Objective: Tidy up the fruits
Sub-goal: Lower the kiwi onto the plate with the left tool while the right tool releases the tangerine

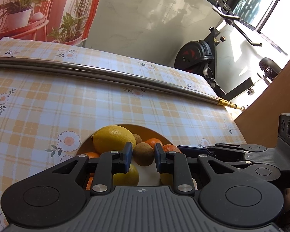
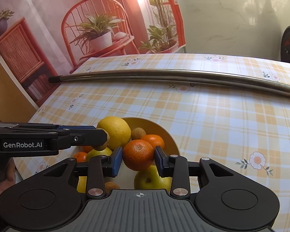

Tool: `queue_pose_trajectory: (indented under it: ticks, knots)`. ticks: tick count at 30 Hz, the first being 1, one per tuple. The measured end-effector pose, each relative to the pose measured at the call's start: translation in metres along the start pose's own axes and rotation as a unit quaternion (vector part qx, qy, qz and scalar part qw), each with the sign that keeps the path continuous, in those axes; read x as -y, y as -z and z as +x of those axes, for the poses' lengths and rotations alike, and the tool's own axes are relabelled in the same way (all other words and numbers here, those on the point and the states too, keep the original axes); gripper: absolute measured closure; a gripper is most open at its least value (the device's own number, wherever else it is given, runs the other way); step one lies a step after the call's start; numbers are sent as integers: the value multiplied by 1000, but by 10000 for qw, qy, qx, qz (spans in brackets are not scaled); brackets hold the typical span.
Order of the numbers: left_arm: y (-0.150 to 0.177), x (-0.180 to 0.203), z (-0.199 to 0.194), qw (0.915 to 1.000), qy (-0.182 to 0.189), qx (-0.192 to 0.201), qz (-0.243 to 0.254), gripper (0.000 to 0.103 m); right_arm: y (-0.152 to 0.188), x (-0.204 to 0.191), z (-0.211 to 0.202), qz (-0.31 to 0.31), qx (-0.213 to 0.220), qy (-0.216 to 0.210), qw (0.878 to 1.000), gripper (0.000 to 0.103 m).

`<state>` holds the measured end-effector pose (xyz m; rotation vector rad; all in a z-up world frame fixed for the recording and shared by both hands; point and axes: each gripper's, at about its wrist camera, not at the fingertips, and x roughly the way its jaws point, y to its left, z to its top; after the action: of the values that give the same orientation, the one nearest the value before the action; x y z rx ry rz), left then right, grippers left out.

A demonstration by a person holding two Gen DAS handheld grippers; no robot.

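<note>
Orange [image 2: 138, 154] and kiwi [image 1: 144, 154] sit pinched between the fingers of the right gripper [image 2: 138, 161] and left gripper [image 1: 143, 158], both over the yellow bowl [image 2: 164, 133] on the bench [image 2: 222, 116], apparently for sorting.

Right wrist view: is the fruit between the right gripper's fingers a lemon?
No: the right gripper is closed on an orange with a dimpled skin, while the big lemon sits behind it in the bowl.

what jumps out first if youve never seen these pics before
Probably the yellow bowl heaped with citrus on the checked tablecloth, with a big lemon at its back left. The right gripper is clamped on an orange and the left gripper on a brown kiwi. Farther back, a long metal rod lies across the table.
</note>
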<state>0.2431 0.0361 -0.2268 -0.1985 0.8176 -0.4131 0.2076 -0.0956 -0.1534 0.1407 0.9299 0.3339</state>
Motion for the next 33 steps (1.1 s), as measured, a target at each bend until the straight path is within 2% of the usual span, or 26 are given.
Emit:
queue_pose_trajectory:
  ticks: [15,33]
  knots:
    - [1,1,3,9999,-96,-40,-60,77,1,-9,23,-111,-256,-56,9996,70]
    - [6,6,-3,9999,-128,-57,63,77,0,5,4,178,18,24,9998,69]
